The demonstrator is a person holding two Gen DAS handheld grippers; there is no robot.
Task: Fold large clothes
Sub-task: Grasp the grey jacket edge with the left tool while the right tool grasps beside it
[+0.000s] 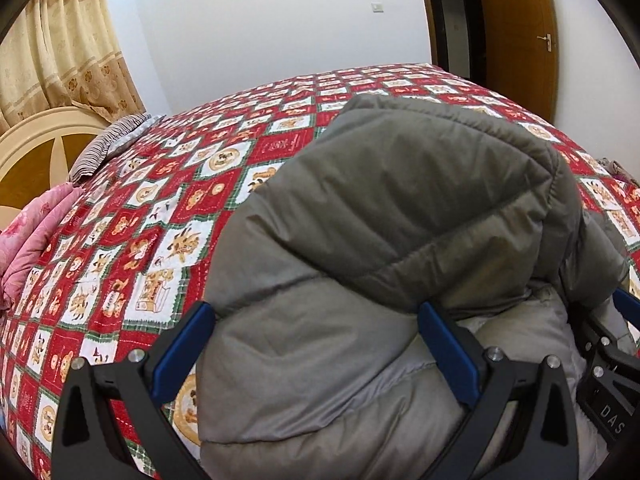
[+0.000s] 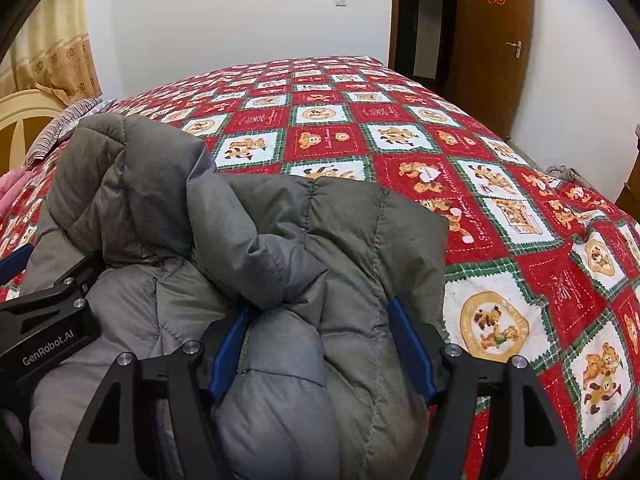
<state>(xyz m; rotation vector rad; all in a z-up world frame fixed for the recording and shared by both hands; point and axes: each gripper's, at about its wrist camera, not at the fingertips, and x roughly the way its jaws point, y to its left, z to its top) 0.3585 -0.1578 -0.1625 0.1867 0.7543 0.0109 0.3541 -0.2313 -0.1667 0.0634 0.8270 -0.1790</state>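
A grey puffy down jacket (image 1: 380,248) lies bunched on the bed, partly folded over itself; it also fills the near part of the right wrist view (image 2: 248,264). My left gripper (image 1: 316,320) has its blue-padded jaws wide, with a thick fold of the jacket between them. My right gripper (image 2: 320,316) also straddles a thick bundle of the jacket, jaws fairly wide and pressing its sides. The right gripper's body shows at the left view's right edge (image 1: 608,368); the left gripper's body shows at the right view's left edge (image 2: 48,320).
The bed has a red, white and green bear-patterned quilt (image 2: 400,128). A pink blanket (image 1: 28,240) and a striped pillow (image 1: 104,148) lie by the cream headboard (image 1: 36,148). A wooden door (image 2: 492,40) stands beyond the bed's far corner.
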